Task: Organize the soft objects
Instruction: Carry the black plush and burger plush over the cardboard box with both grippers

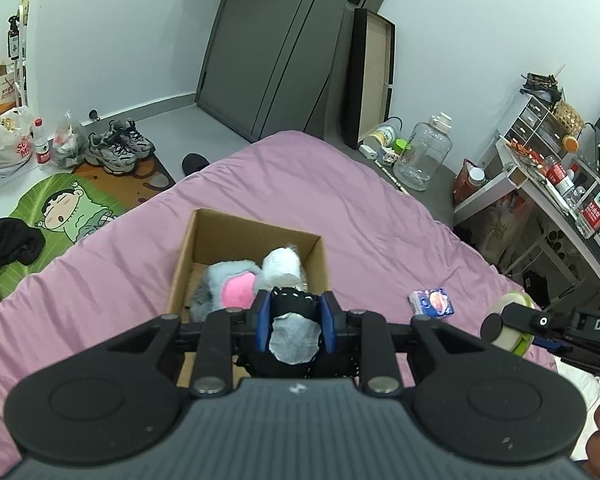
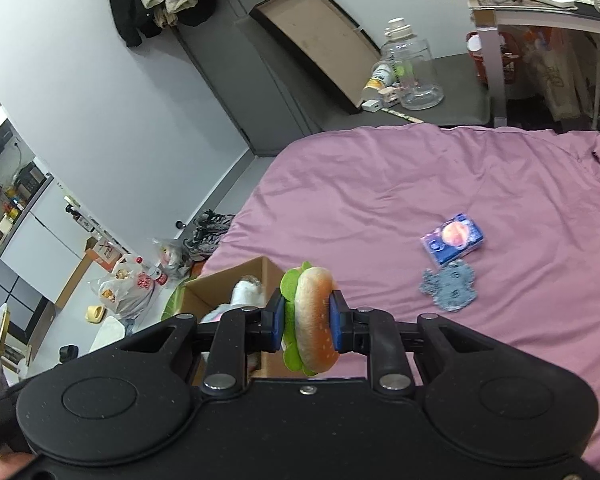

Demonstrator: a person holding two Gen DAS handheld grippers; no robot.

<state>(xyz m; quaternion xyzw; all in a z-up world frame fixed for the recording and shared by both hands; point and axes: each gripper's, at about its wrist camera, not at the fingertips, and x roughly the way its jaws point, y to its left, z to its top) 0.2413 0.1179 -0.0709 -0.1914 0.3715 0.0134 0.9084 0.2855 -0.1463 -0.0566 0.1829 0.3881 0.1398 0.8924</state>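
Observation:
A cardboard box [image 1: 188, 248] stands open on the pink bed. Inside lie a grey plush with a pink ear [image 1: 228, 284] and a white soft roll [image 1: 282, 266]. My left gripper [image 1: 295, 320] is shut on a black and white soft toy [image 1: 294, 332], held over the box's near edge. My right gripper [image 2: 306, 320] is shut on a plush hamburger [image 2: 314, 320], held to the right of the box [image 2: 220, 284]; it also shows in the left wrist view [image 1: 512, 326]. A blue tissue pack [image 2: 452, 238] and a grey knitted piece [image 2: 450, 286] lie on the bed.
The pink bedsheet [image 1: 340, 200] spreads around the box. Beyond the bed are shoes [image 1: 118, 146], bags, a large clear jug [image 1: 422, 152], a leaning flat carton [image 1: 370, 76] and a cluttered desk [image 1: 548, 184] at the right.

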